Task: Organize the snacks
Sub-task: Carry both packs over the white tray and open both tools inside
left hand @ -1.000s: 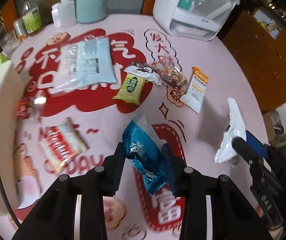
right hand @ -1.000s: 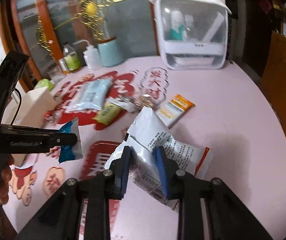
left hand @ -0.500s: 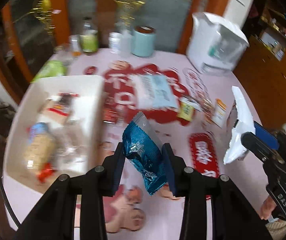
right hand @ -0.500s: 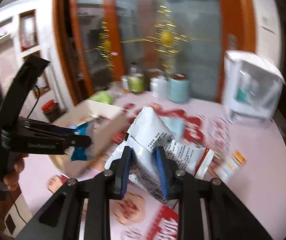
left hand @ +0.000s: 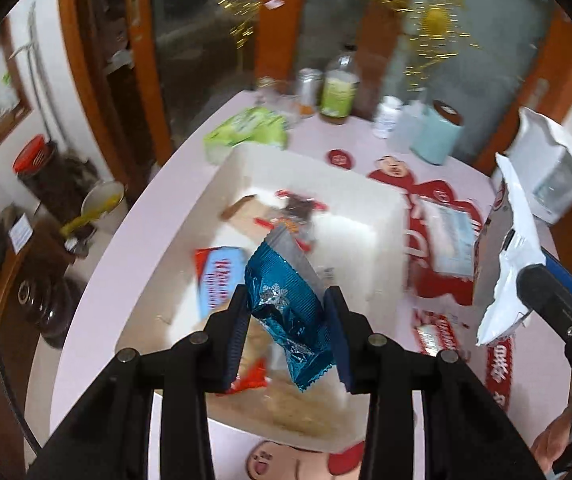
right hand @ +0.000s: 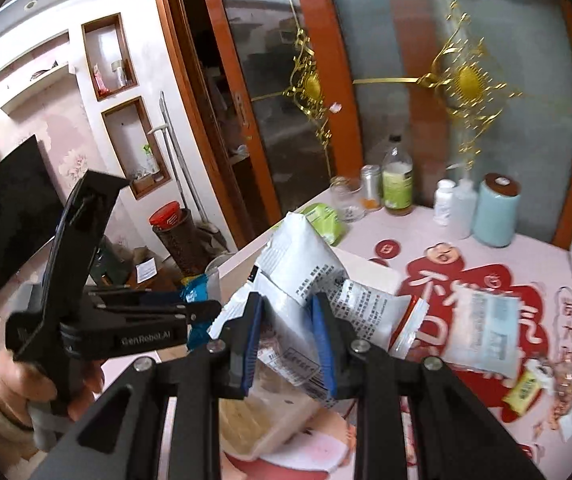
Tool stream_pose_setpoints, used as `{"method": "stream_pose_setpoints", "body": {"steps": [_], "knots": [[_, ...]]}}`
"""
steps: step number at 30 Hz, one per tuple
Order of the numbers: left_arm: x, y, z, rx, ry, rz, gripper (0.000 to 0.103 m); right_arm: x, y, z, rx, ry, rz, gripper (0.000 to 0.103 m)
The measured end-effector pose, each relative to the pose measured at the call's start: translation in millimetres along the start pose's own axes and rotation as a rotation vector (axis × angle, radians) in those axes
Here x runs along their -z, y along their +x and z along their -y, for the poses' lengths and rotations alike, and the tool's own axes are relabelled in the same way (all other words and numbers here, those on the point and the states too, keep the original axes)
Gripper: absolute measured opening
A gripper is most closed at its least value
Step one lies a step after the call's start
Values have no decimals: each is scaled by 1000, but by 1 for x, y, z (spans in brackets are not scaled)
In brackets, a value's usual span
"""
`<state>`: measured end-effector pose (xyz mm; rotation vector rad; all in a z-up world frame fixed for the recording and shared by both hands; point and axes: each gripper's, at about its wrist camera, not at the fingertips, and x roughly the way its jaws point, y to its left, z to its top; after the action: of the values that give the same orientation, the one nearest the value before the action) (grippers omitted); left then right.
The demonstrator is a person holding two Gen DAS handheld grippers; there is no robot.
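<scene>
My left gripper (left hand: 287, 316) is shut on a blue foil snack packet (left hand: 286, 300) and holds it above the white box (left hand: 381, 200), which holds several snacks. My right gripper (right hand: 287, 340) is shut on a white snack bag (right hand: 305, 264) with a red edge, held above the box's near right side. The white bag (left hand: 517, 240) and right gripper show at the right of the left wrist view. The left gripper (right hand: 202, 312) with the blue packet (right hand: 196, 292) shows at the left of the right wrist view.
On the pink table (right hand: 525, 256) lie a pale blue packet (right hand: 481, 328), a yellow-green packet (right hand: 523, 390) and small snacks at the right. Bottles (right hand: 397, 184), a light blue canister (right hand: 495, 216) and a green pack (left hand: 246, 132) stand at the back. The table edge runs left of the box.
Both grippers have swung left with their packets, from over the loose snacks on the table to over the white box.
</scene>
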<state>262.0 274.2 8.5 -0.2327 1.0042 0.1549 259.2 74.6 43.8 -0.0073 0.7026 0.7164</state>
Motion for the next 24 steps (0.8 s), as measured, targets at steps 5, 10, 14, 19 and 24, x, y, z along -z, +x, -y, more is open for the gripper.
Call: {"method": "stream_pose_setpoints", "body": {"steps": [5,10,14,19,24], "knots": [[-2,21,-18,-18,-14,-15,36,-3,25,-2,-15,25,-27,26],[-9,34,-15,-62,37,19,37,-9,45,8,-29,74,-37,26],[-15,46,-10,-100,73,46,37,-13,63,13,-23,103,-55,26],[-19,62,-5,-124,95,46,37,-12,84,17,-17,138,-90,26],[-20,73,-1,-143,120,40,38,-11,99,16,-24,151,-122,27]]}}
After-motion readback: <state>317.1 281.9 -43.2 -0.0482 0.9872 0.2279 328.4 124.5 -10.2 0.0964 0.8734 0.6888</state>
